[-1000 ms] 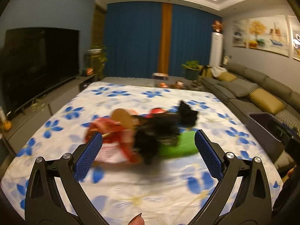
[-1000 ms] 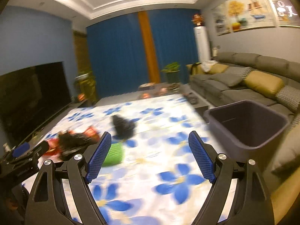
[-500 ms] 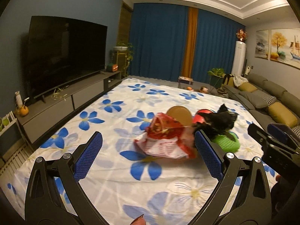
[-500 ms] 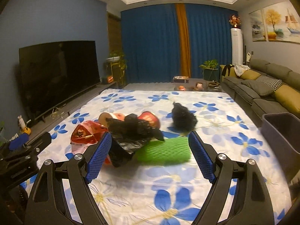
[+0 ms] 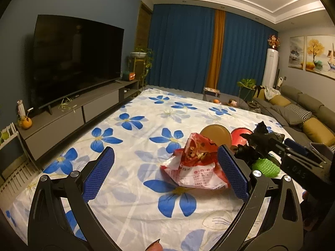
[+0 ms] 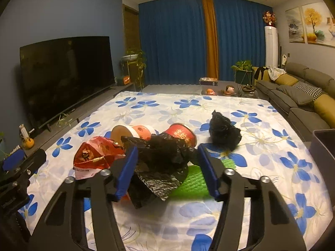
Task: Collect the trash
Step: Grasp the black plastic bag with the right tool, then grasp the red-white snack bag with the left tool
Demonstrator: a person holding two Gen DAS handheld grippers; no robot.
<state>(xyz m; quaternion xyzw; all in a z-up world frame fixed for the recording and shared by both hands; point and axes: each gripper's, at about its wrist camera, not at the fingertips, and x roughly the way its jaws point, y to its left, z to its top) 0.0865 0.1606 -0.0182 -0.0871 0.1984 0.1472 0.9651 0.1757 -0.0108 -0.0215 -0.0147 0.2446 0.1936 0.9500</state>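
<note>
Trash lies on the flowered cloth (image 6: 261, 146): a red snack bag (image 5: 196, 163) (image 6: 96, 156), two red paper cups (image 6: 182, 133) on their sides, crumpled black plastic (image 6: 161, 163), a second black wad (image 6: 224, 131) and a green foam net (image 6: 194, 179). My right gripper (image 6: 167, 171) is partly closed around the crumpled black plastic, the pads near its sides; contact is unclear. My left gripper (image 5: 165, 175) is open, low over the cloth, with the red bag just inside its right finger (image 5: 232, 173).
A grey bin (image 6: 324, 152) stands at the right edge of the cloth. A sofa (image 6: 303, 92) runs along the right wall. A TV (image 5: 75, 58) on a low cabinet is on the left. Blue curtains hang at the back.
Both grippers swung left and moved nearer to the trash pile. The right jaws narrowed around the black plastic. The left gripper stayed open and came up beside the red bag.
</note>
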